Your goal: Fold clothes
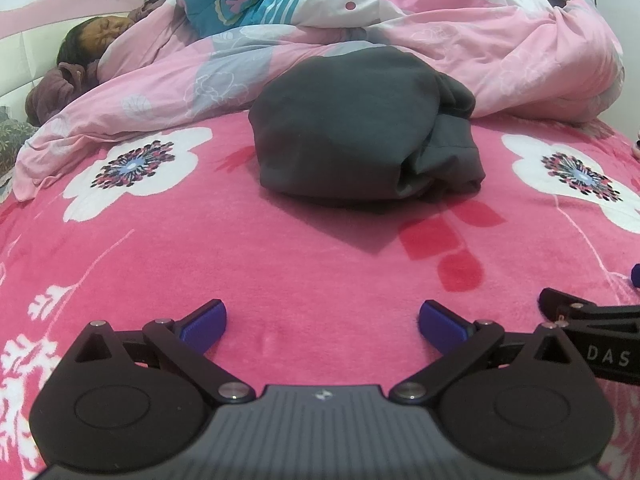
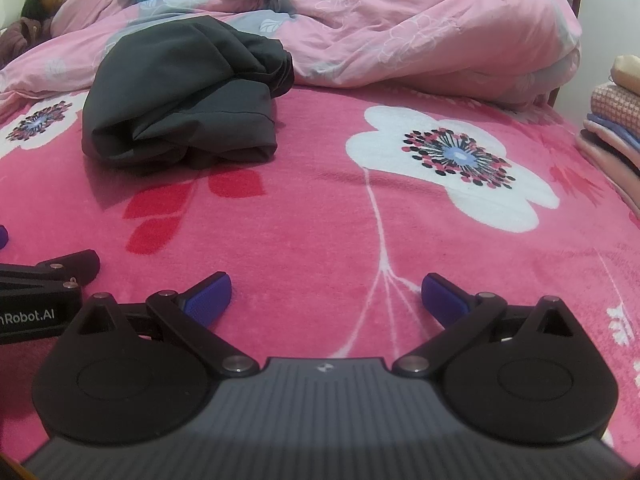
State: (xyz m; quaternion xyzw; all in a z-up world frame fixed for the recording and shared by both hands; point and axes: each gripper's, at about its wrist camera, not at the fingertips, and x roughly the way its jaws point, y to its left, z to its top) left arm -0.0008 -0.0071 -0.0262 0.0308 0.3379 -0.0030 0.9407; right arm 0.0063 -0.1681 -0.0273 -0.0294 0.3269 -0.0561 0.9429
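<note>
Charcoal fabric is what we are working with: the dark grey garment (image 1: 360, 128) lies in a folded bundle on the pink floral blanket (image 1: 280, 272) that covers the bed, well ahead of both tools and touching neither. Our left gripper (image 1: 322, 326) hovers low over the blanket with its jaws spread wide and nothing between them; our right gripper (image 2: 326, 300) is the same, wide and empty, just beside the left one.

We judge the fold to be close to done, with the bundle's right side looser, where layered edges (image 2: 224, 128) bulge and gape (the left side looks smooth and rounded). To finish well, we would come in low from the near edge, one gripper at each lower corner, pinch all layers together rather than only the top one, and draw the loose edges flush before pressing the bundle flat. The plush blanket may drag at the cloth, so a slight lift before any pull seems wise.

No container shows in either view. At the right edge of the right wrist view a stack of folded textiles (image 2: 612, 120) sits beside the bed, a likely place for finished pieces. A person (image 1: 96, 36) lies under the pale pink quilt (image 1: 500, 52) at the far end, so we keep our moves short.
</note>
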